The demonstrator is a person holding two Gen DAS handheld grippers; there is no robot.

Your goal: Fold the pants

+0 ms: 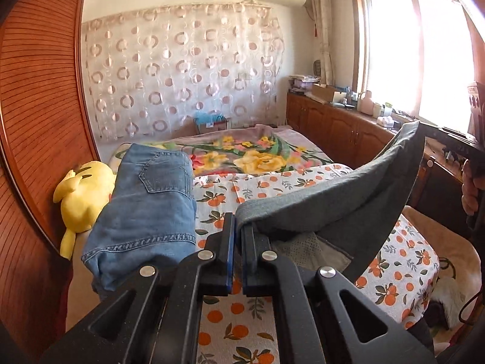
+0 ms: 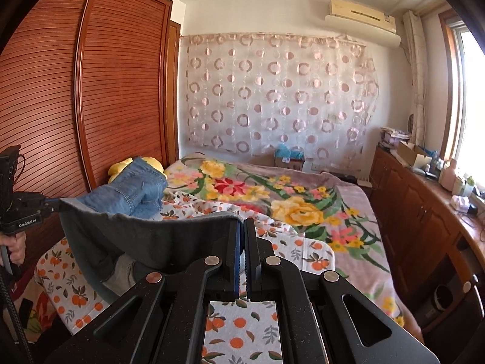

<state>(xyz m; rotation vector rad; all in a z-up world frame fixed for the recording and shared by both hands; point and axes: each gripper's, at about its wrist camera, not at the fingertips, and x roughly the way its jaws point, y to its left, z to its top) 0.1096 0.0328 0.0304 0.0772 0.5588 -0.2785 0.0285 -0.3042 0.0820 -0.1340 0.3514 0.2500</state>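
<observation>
Grey pants (image 1: 348, 200) hang stretched in the air between both grippers, above the bed's orange-print sheet (image 1: 242, 330). My left gripper (image 1: 239, 221) is shut on one corner of the waistband. The far corner rises to the right, where the right gripper (image 1: 436, 136) pinches it. In the right wrist view my right gripper (image 2: 242, 227) is shut on the grey pants (image 2: 145, 236), which sag leftward to the left gripper (image 2: 51, 204), held by a hand (image 2: 15, 250). A pale inner lining shows under the fold.
Folded blue jeans (image 1: 151, 206) lie on the bed's left side next to a yellow plush toy (image 1: 81, 200). A floral blanket (image 2: 288, 206) covers the far bed. A slatted wooden wardrobe (image 2: 91, 91) stands left; a cluttered wooden cabinet (image 1: 348, 127) runs under the window on the right.
</observation>
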